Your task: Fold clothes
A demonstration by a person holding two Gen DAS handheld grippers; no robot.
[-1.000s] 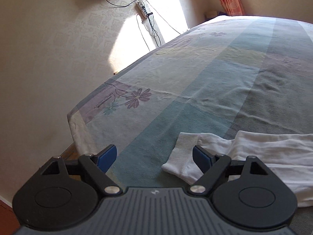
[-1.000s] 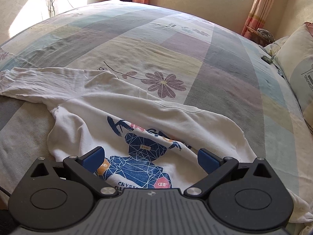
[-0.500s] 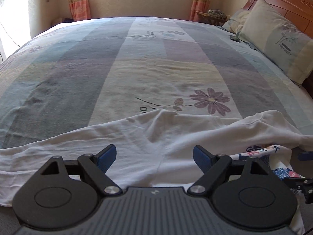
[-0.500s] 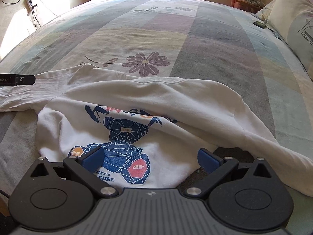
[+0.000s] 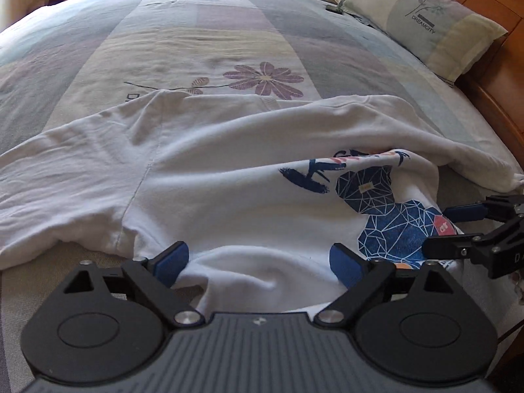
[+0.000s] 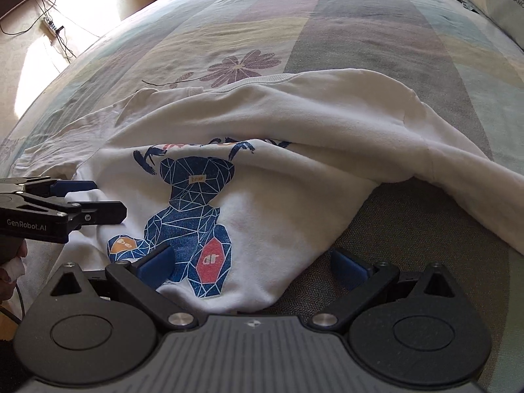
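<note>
A white sweatshirt (image 5: pixel 229 170) with a blue bear print (image 6: pixel 193 209) lies crumpled on the patchwork bedspread (image 5: pixel 203 42), its top folded over the print. My left gripper (image 5: pixel 258 267) hangs low over the near hem. Its jaws are wide and still opening, with loose fabric between them and neither pad pressing. My right gripper (image 6: pixel 252 265) stands open over the hem's other corner, one pad above the print and one above bare sheet. Each gripper shows in the other's view, the right gripper (image 5: pixel 437 231) at the right edge and the left gripper (image 6: pixel 109 198) at the left.
Pillows (image 5: pixel 422 23) lean on a wooden headboard (image 5: pixel 491 75) at the far right. A small dark object (image 5: pixel 334 8) lies near them. A power strip with cables (image 6: pixel 52 28) hangs on the left wall. A hand (image 6: pixel 13 262) shows at the left edge.
The left gripper swung from the sleeve cuff at the bed's left edge across to the sweatshirt's hem and dropped lower. The right gripper sank closer to the printed hem.
</note>
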